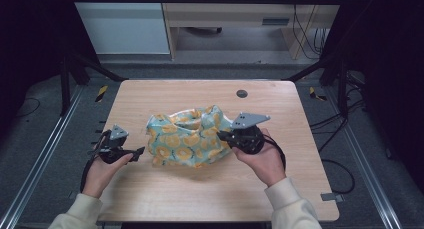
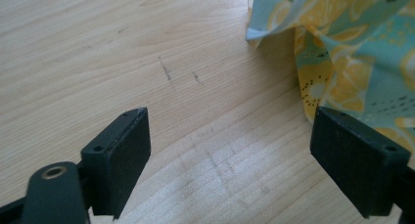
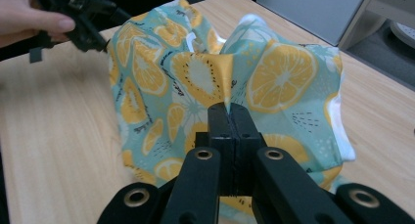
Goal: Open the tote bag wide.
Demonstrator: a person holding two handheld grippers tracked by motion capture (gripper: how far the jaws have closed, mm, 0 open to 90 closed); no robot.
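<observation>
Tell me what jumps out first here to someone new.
The crumpled teal cloth with yellow lemon-slice print stands out, bunched up mid-table on the light wooden tabletop. The right gripper is clamped on a pinched fold of it, lifting it into a peak. The left gripper sits open just beside the cloth's edge, holding nothing.

The high view looks forward and down from above the person's side onto the whole pale wooden table (image 1: 210, 189). The left gripper view sits low, close over the tabletop. The right gripper view faces across the table (very close) at the crumpled teal lemon-print cloth (image 3: 274, 82), which all three share.
</observation>
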